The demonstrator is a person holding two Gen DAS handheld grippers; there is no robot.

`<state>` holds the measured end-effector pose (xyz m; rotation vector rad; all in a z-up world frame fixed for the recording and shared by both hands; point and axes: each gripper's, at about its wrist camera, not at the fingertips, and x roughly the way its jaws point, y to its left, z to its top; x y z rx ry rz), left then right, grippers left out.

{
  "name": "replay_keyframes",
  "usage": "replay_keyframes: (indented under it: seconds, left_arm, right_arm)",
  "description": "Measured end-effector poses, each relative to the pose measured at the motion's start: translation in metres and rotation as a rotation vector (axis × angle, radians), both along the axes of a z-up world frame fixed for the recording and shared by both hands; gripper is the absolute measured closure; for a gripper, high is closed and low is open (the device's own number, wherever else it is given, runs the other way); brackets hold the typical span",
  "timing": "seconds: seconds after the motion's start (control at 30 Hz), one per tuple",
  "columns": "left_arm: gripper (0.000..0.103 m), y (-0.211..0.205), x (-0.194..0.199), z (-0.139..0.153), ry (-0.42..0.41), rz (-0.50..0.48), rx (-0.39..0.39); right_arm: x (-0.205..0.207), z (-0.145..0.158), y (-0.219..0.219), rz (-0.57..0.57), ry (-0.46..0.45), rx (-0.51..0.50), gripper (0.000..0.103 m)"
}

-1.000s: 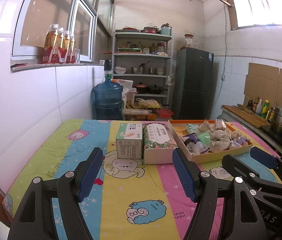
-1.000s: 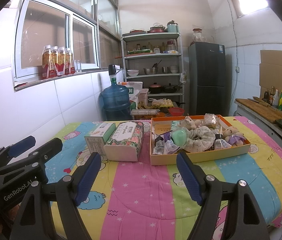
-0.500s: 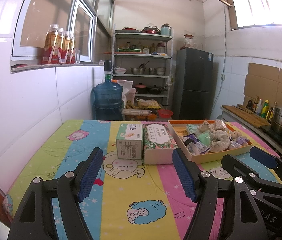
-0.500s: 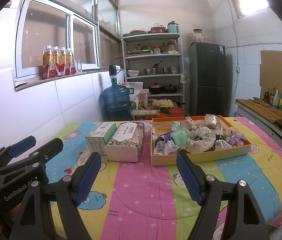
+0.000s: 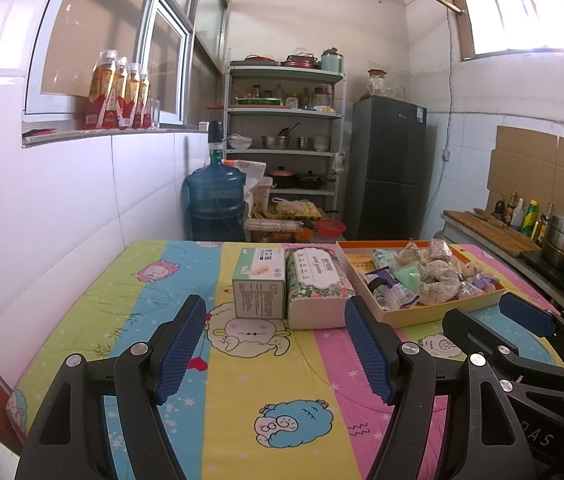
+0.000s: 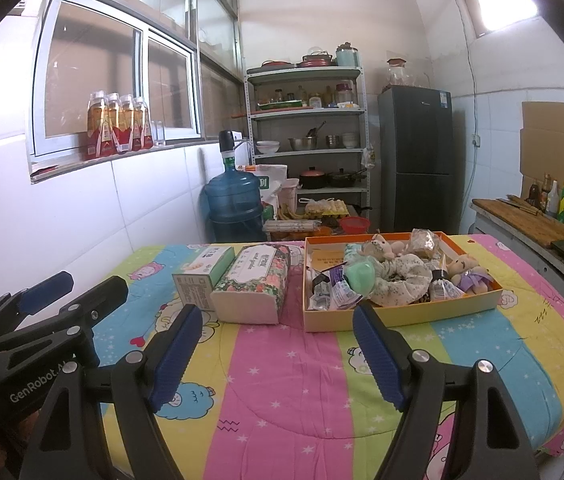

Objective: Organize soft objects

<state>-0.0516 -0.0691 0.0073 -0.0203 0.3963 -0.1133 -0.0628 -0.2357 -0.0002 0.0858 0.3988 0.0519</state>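
Change against the previous second: none visible; both tools and all items hold position, so the arrangement is static. Soft items (small plush bears [image 6: 467, 270], floral scrunchie [image 6: 398, 280], green pouch [image 6: 361, 276]) lie heaped in the orange tray [image 6: 402, 314] near the far right corner of the surface [image 6: 282, 380]. Floral tissue pack [image 6: 254, 284] and green carton [image 6: 200, 274] stand just left of the tray, touching each other. Left tool [image 5: 276, 346] and right tool [image 6: 278, 352] hover over the near edge, jaws spread wide, gripping and touching nothing.
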Motion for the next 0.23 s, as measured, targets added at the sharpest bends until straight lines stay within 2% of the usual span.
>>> replay_keyframes:
  seconds: [0.23]
  left_arm:
    - [0.029, 0.0031, -0.0053, -0.0014, -0.004, 0.005, -0.001]
  right_arm:
    - [-0.0002, -0.0001, 0.0011, 0.001, 0.001, 0.003, 0.026]
